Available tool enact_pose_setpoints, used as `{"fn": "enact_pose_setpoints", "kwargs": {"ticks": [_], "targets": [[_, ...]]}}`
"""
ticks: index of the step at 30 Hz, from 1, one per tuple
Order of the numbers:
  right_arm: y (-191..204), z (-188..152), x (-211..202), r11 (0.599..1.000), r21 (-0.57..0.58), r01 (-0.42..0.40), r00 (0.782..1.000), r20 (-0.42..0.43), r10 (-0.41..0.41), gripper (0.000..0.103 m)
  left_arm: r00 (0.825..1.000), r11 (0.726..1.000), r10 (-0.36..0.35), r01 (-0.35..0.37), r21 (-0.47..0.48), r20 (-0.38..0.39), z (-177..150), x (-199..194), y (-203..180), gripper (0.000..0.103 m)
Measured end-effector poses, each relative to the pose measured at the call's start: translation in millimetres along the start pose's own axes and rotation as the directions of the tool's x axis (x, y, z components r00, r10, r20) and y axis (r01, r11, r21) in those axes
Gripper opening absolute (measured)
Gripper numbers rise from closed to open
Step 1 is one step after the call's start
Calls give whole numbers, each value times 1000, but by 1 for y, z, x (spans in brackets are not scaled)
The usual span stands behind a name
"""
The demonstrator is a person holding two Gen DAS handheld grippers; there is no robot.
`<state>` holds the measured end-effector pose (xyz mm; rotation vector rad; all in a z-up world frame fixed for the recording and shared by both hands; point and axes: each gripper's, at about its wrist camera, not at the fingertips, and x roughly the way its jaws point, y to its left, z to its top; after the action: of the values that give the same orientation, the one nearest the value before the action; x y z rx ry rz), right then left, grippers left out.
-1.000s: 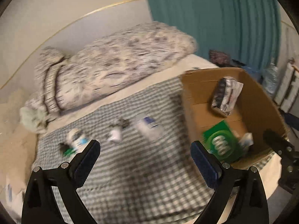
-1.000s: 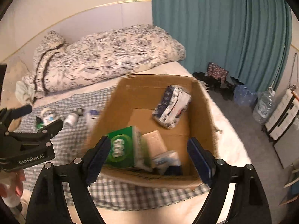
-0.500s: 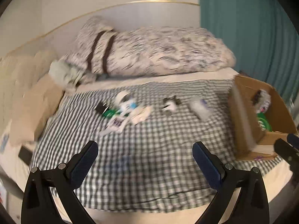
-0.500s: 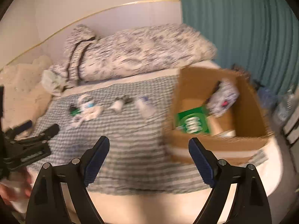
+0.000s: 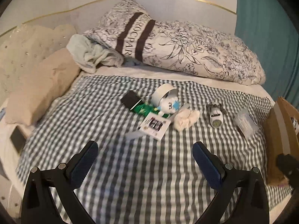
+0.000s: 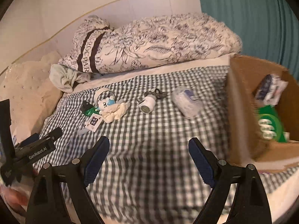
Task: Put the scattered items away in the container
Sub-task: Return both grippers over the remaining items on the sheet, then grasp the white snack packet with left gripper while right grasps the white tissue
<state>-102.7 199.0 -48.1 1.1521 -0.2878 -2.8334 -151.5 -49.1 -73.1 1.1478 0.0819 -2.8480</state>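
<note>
Left wrist view shows the left gripper [image 5: 144, 161] with its jaws spread wide and nothing between them, hanging over bare check cloth of the bed [image 5: 149, 186], short of the scattered items. Taking the roll of white tape [image 5: 162, 94] as landmark and going left to right: a small black box [image 5: 130, 100] lies just left of it, a green packet [image 5: 144, 110] and a white printed card [image 5: 156, 126] sit just in front of it, a white bear figure with a blue patch [image 5: 171, 106] leans against its right side, and a crumpled cream cloth [image 5: 186, 119] touches the bear. Farther right of the tape, apart from that heap, lie a small white cylinder with a key ring [image 5: 215, 115] and then a clear plastic pack [image 5: 244, 124]. Well right of the tape stands the cardboard box [image 6: 241, 112], the container, already holding a green pack [image 6: 269, 125] and a patterned pouch [image 6: 269, 87]. In the right wrist view the right gripper [image 6: 148, 161] is likewise released and empty, nearer the box than the tape. Both seem held open and angled down because a pick is being lined up; the left looks better placed for the heap, the right for the pack and cylinder.
</note>
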Motion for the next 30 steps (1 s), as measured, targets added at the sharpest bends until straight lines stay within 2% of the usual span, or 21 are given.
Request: {"fn": "enact_pose_setpoints", "kwargs": {"ticks": [4, 8, 10, 14, 16, 19, 23, 30], "targets": [[11, 2, 42, 1000, -1, -18, 1000, -25, 18, 87, 999, 998, 37, -38, 56, 8, -8, 43, -1, 103], [14, -7, 73, 999, -52, -9, 999, -38, 7, 87, 994, 997, 36, -29, 66, -107, -24, 79, 8, 103], [13, -12, 90, 999, -47, -2, 998, -70, -2, 87, 994, 997, 37, -29, 76, -107, -21, 87, 8, 103], [9, -19, 106, 1000, 0, -11, 994, -111, 11, 87, 995, 992, -28, 39, 120, -92, -17, 94, 0, 103], [9, -22, 107, 1000, -7, -10, 993, -115, 9, 87, 994, 990, -33, 47, 133, -105, -14, 105, -5, 103], [10, -23, 108, 1000, -23, 4, 993, -114, -7, 87, 992, 983, 51, -29, 184, -115, -9, 128, -14, 103], [4, -19, 110, 1000, -21, 15, 994, -112, -17, 87, 979, 974, 155, -129, 185, -136, -7, 152, -13, 103], [-17, -7, 121, 999, 10, 39, 993, -111, -38, 87, 980, 977, 152, -129, 170, -129, 0, 165, -13, 103]]}}
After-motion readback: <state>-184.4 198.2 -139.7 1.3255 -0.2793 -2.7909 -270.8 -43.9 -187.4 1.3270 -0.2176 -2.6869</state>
